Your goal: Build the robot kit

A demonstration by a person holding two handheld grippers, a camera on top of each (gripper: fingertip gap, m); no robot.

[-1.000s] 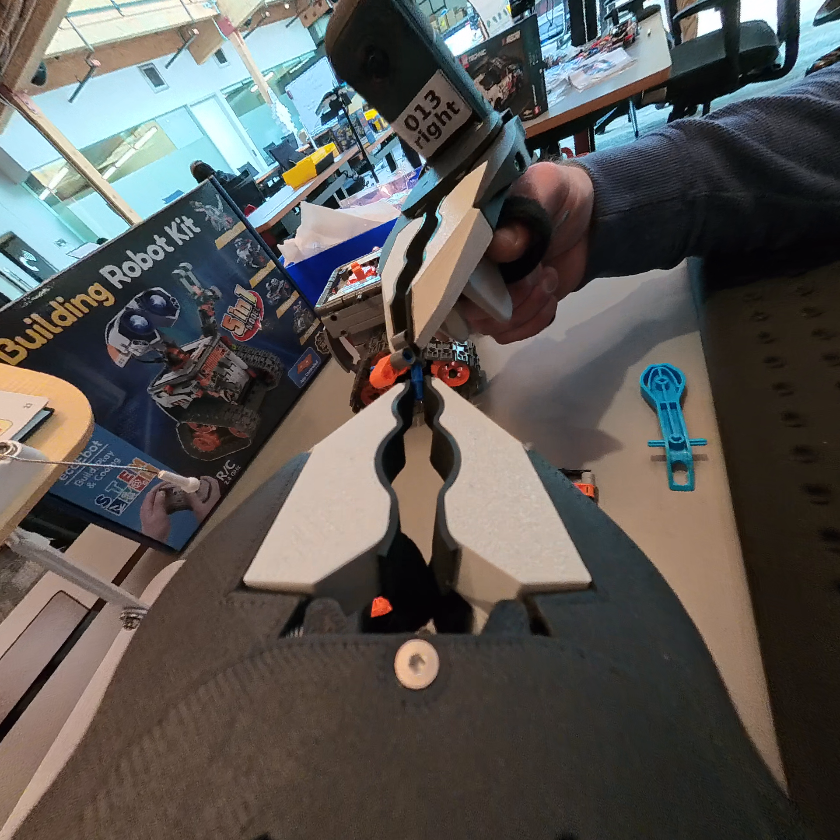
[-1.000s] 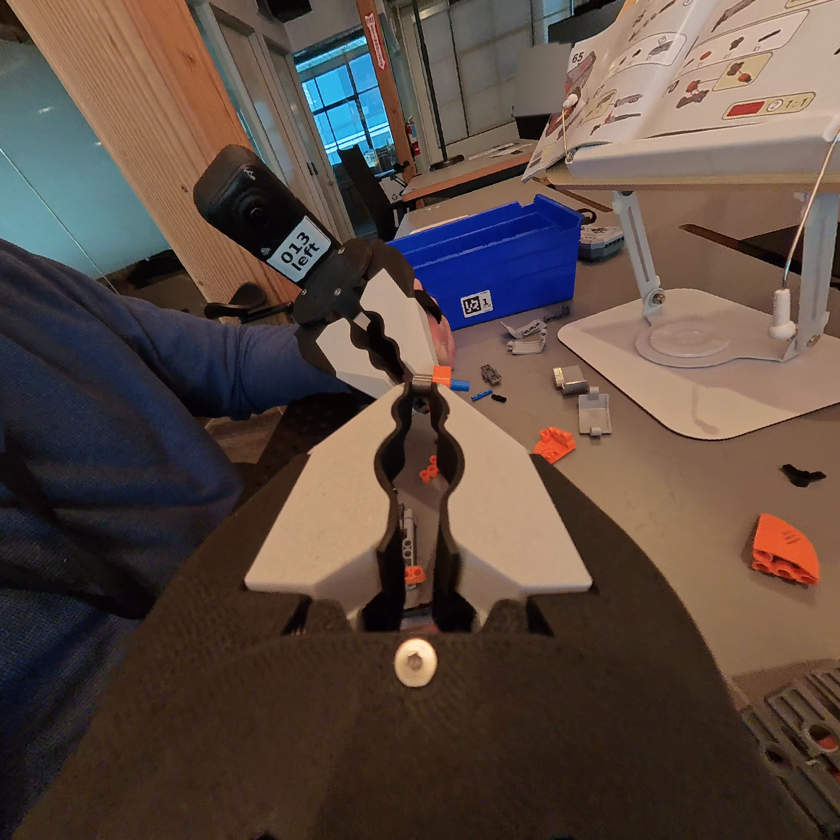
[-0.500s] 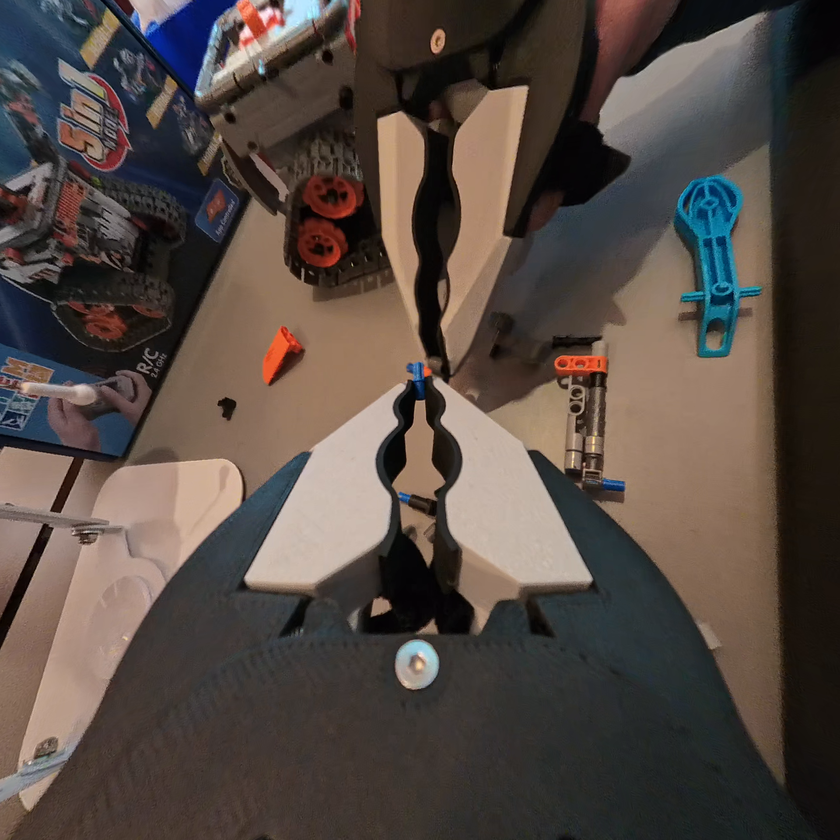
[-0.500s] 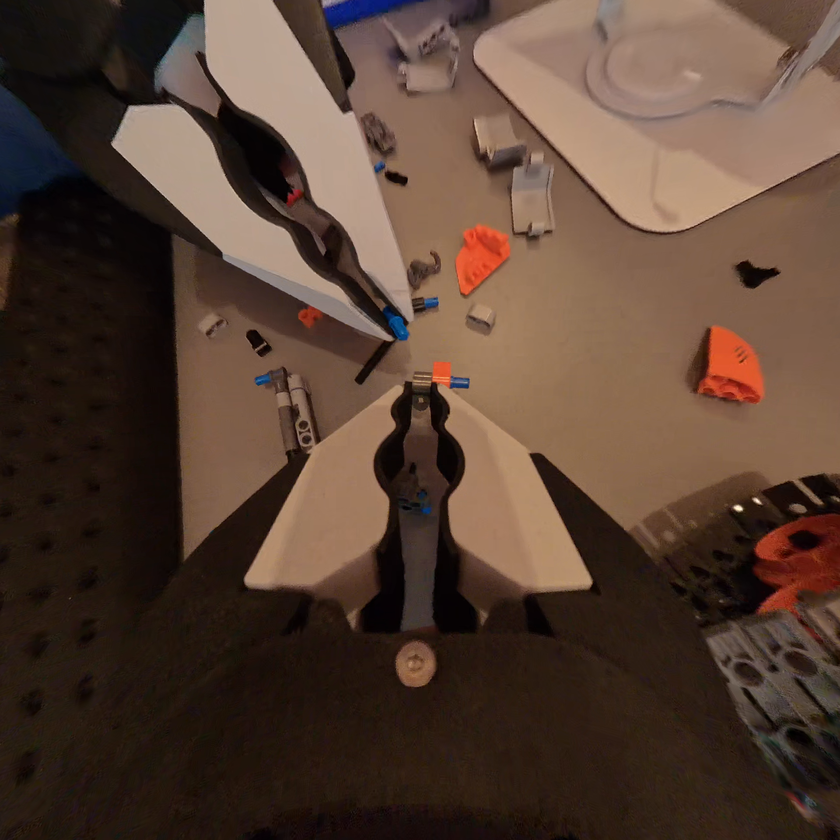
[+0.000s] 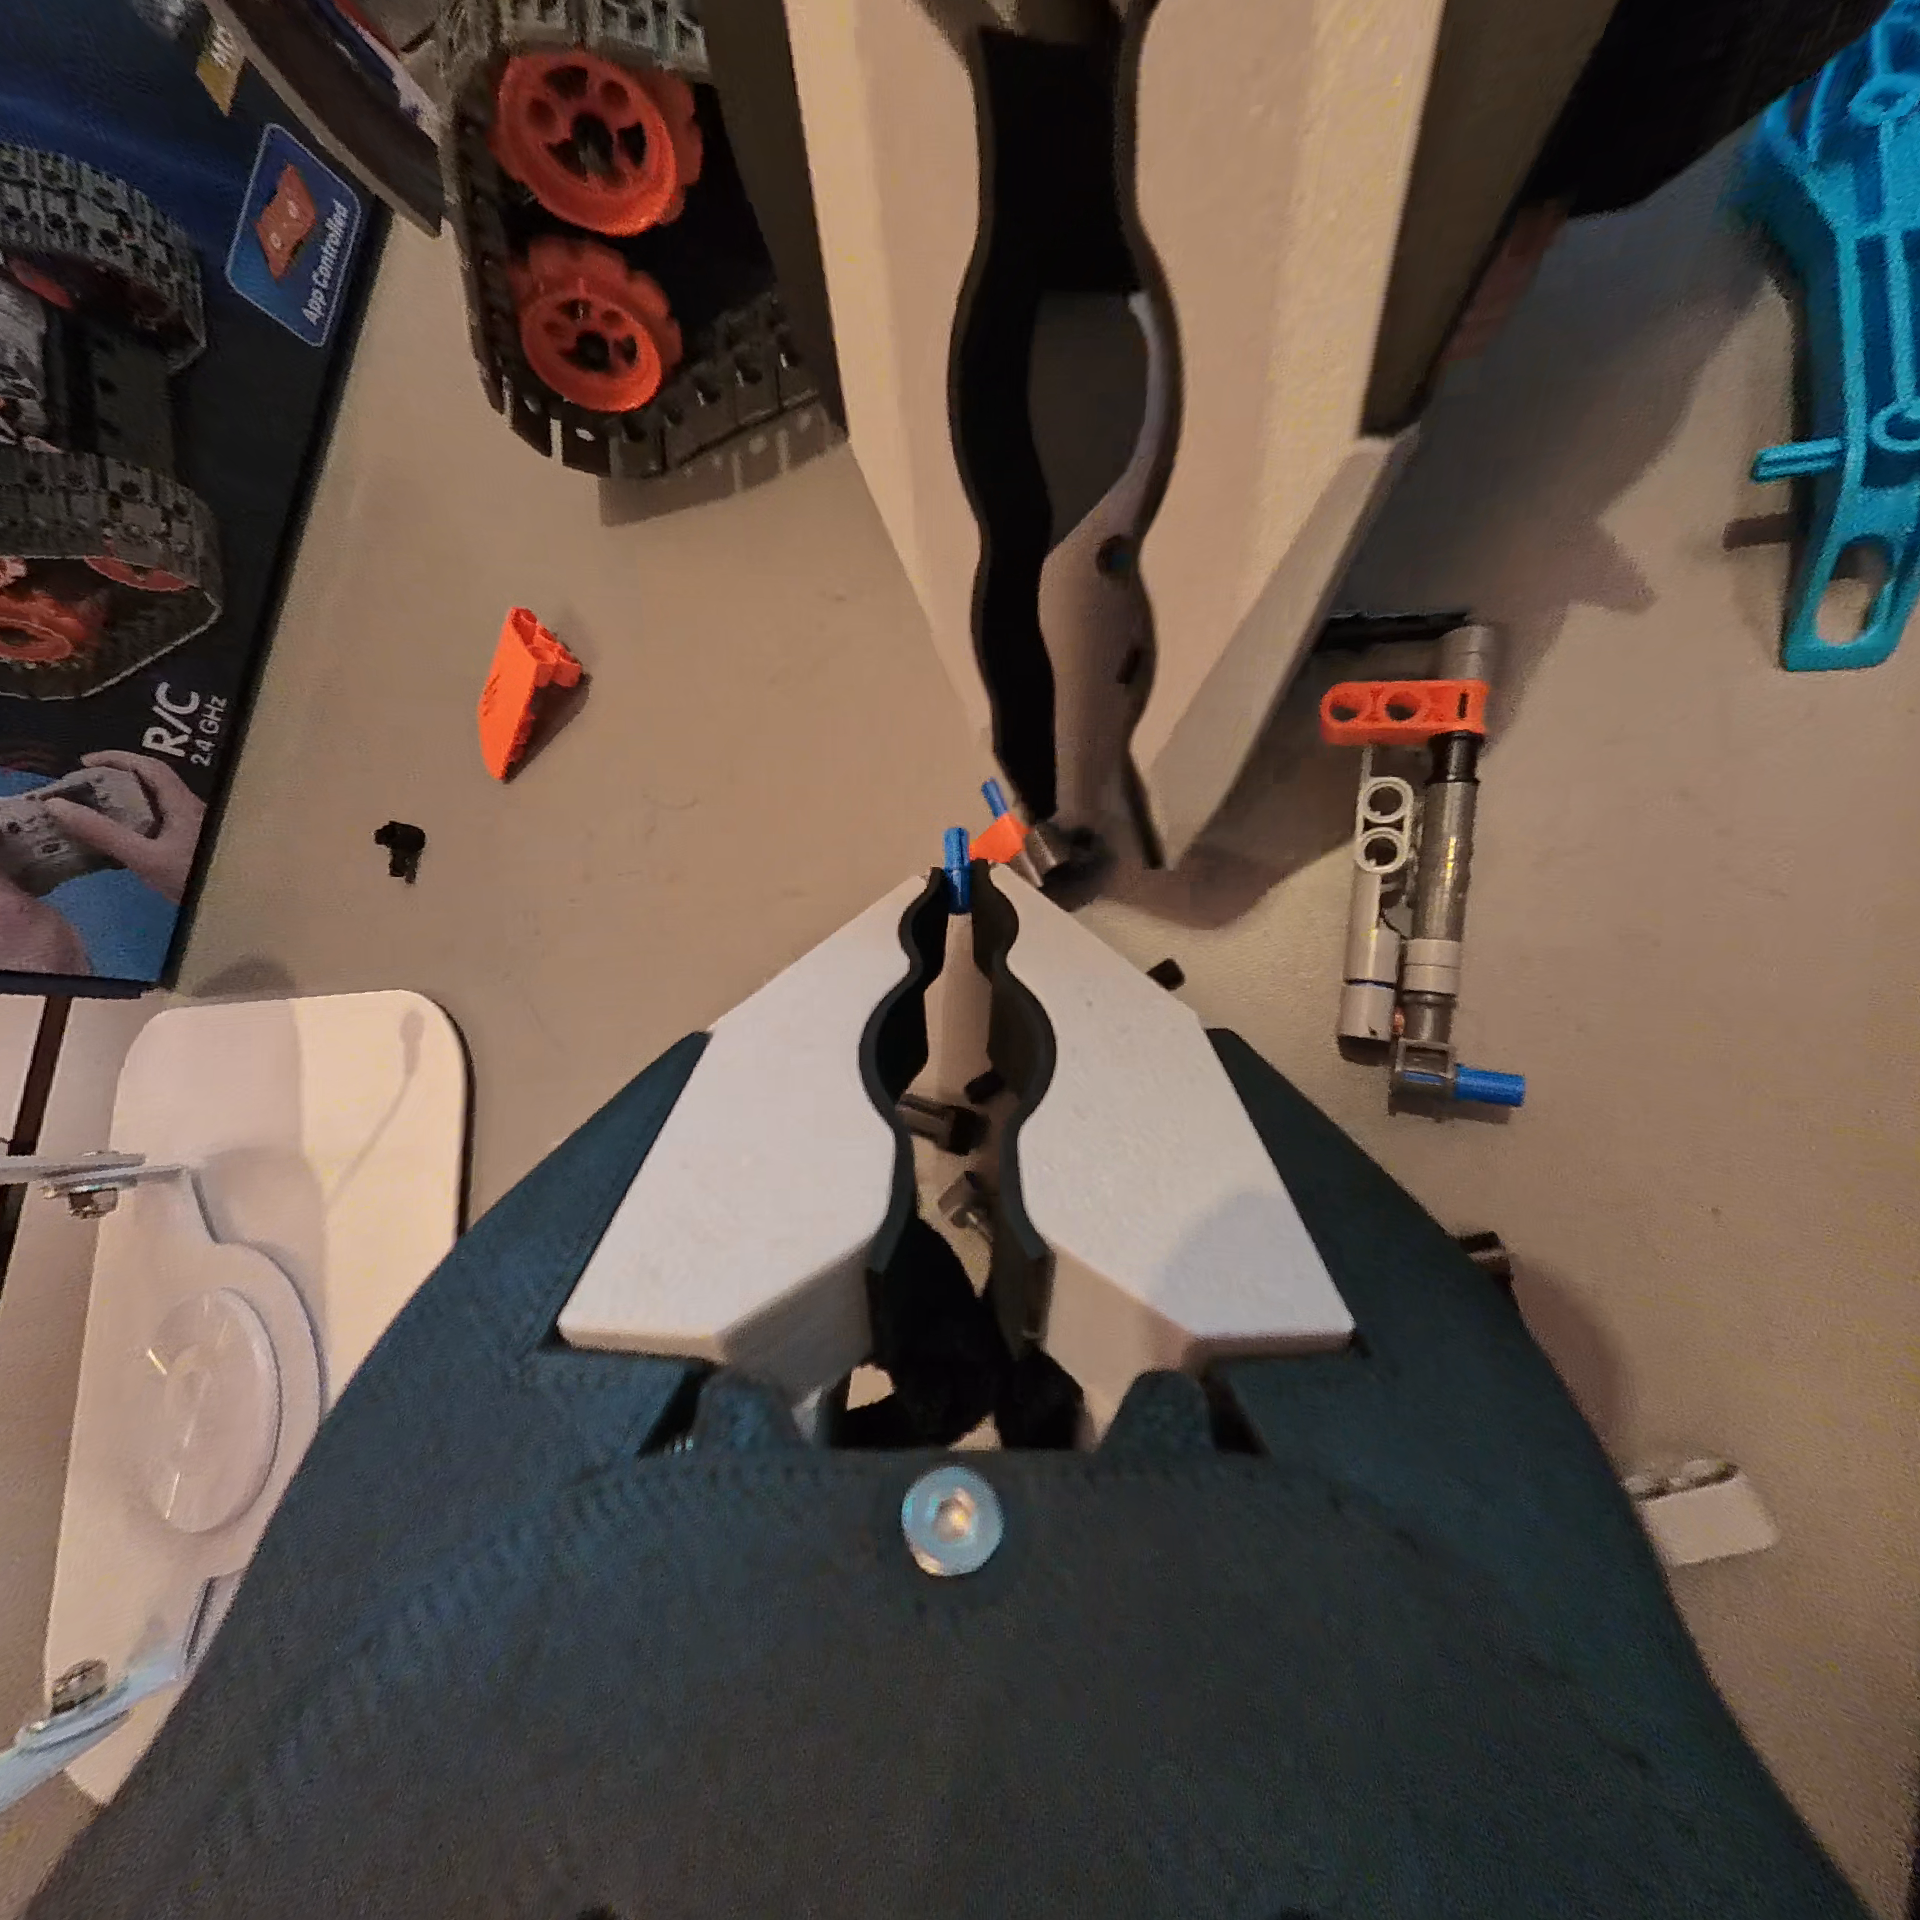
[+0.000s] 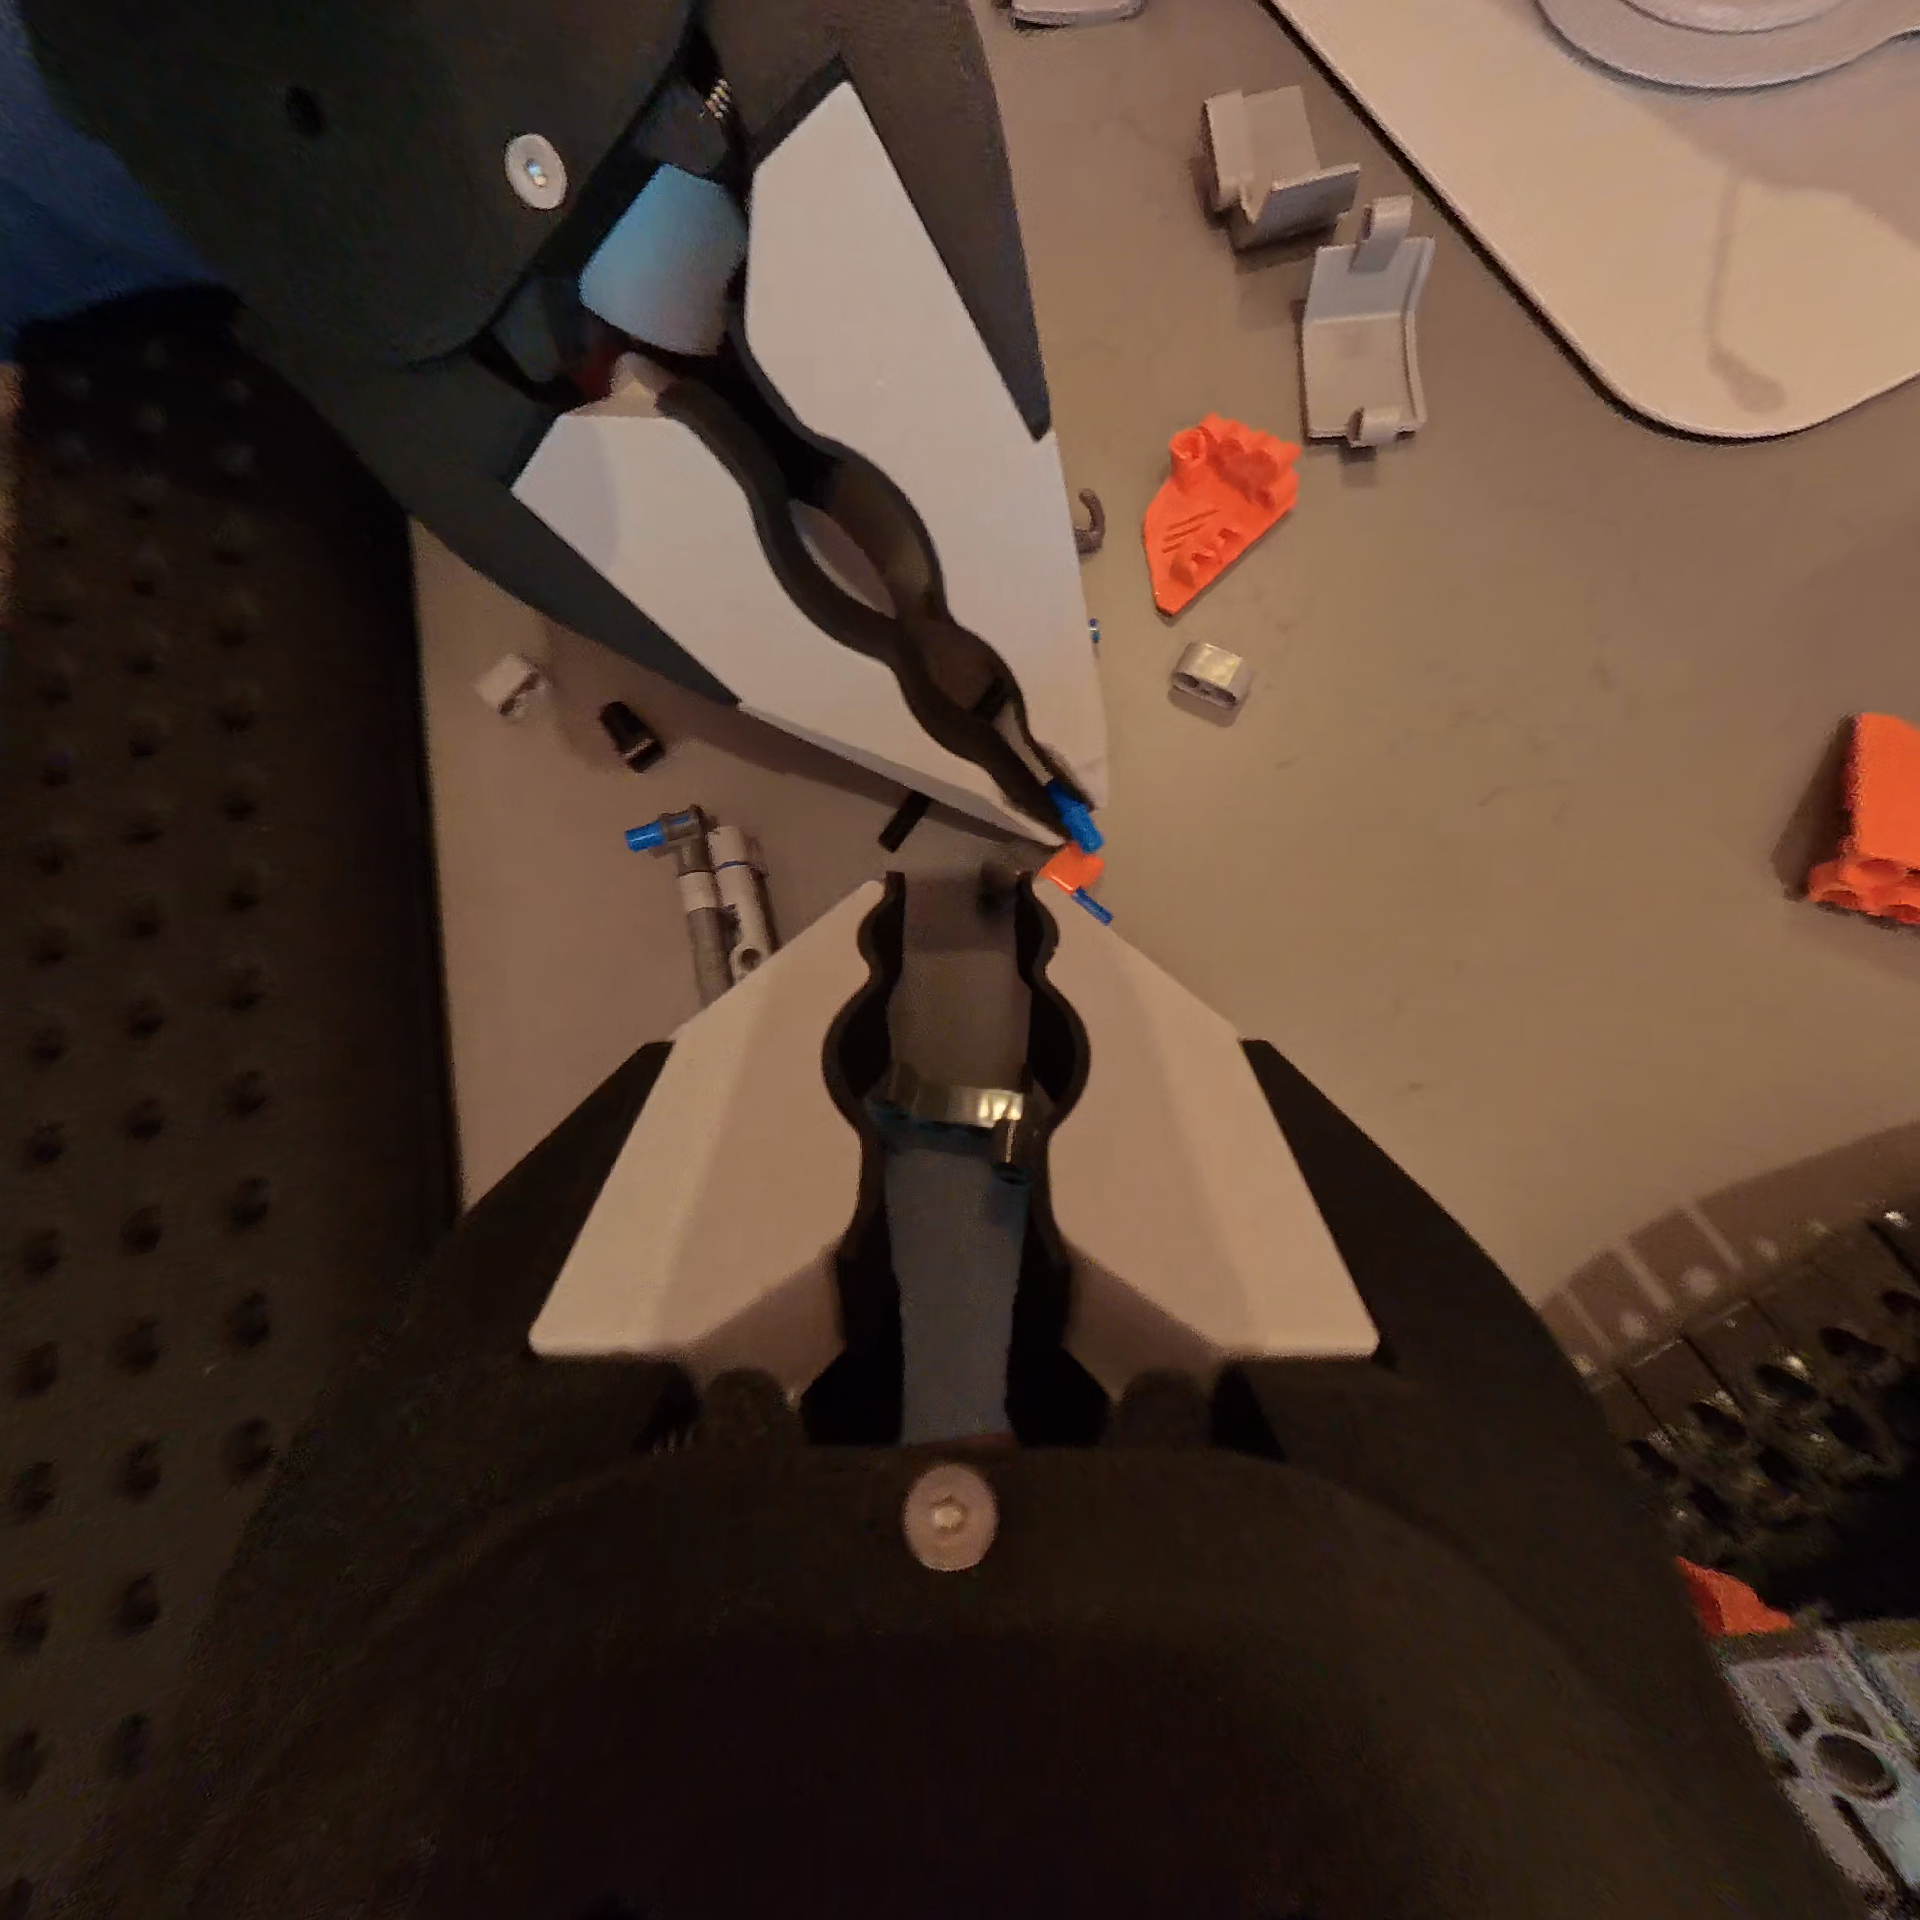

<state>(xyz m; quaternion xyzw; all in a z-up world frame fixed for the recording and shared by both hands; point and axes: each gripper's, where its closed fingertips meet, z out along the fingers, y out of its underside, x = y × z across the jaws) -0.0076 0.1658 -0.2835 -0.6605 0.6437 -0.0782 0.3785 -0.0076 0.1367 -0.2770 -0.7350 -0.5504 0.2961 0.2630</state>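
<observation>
1. left wrist view: left gripper is pressed together on a short blue plastic pin. it is nipped at the very tips, so most of the pin stands clear of the pads. this looks like a grip chosen to leave the free end bare.
2. right gripper has its jaws spread with nothing between them. it is angled down, tips close over the grey tabletop.
3. small orange plastic connector with a thin blue peg sits just beside the right tip, directly under the held pin. both tools converge on it, nose to nose.
4. hard to make out: whether pin and connector are joined or only touching, and whether the connector rests on the table.
5. cut off at frame edges: tracked model with orange wheels and turquoise plastic tool.
</observation>
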